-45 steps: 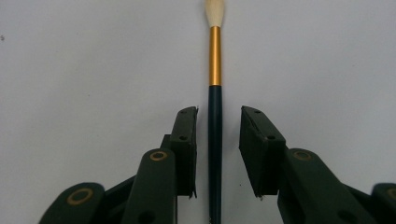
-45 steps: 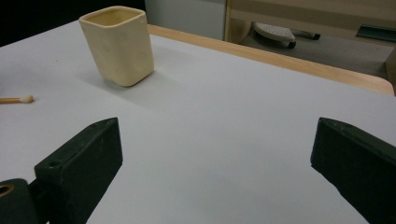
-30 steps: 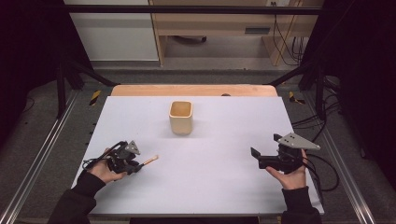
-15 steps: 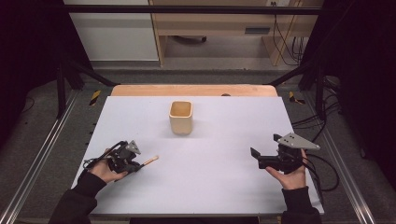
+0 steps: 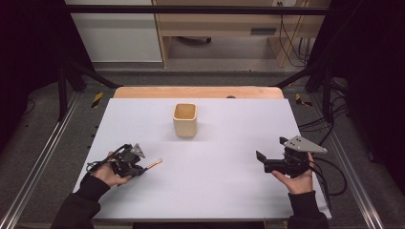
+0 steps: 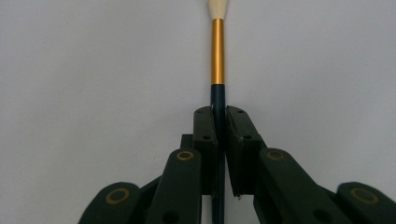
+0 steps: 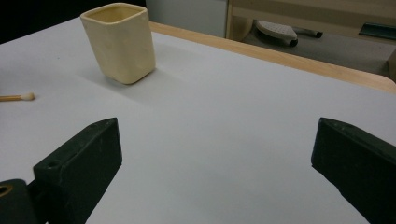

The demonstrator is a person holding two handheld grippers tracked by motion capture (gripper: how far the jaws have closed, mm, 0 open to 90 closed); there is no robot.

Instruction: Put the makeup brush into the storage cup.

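Note:
A thin brush (image 6: 217,51) with a dark blue handle, a gold ferrule and a pale tip lies on the white table sheet (image 5: 215,191) at the near left. My left gripper (image 6: 220,112) is shut on its handle, and the ferrule and tip stick out past the jaws. From above, the left gripper (image 5: 141,167) rests low on the sheet with the brush (image 5: 154,164) pointing right. My right gripper (image 5: 263,161) is at the near right, open with nothing between its fingers, its jaws wide in its own view (image 7: 217,135). A cream square cup (image 5: 185,120) stands upright at the middle back.
The cup (image 7: 120,42) is ahead and to the left in the right gripper view, with the brush tip (image 7: 18,97) at the left edge. A wooden strip (image 5: 198,92) borders the table's far side. Metal rails (image 5: 45,157) run along both sides.

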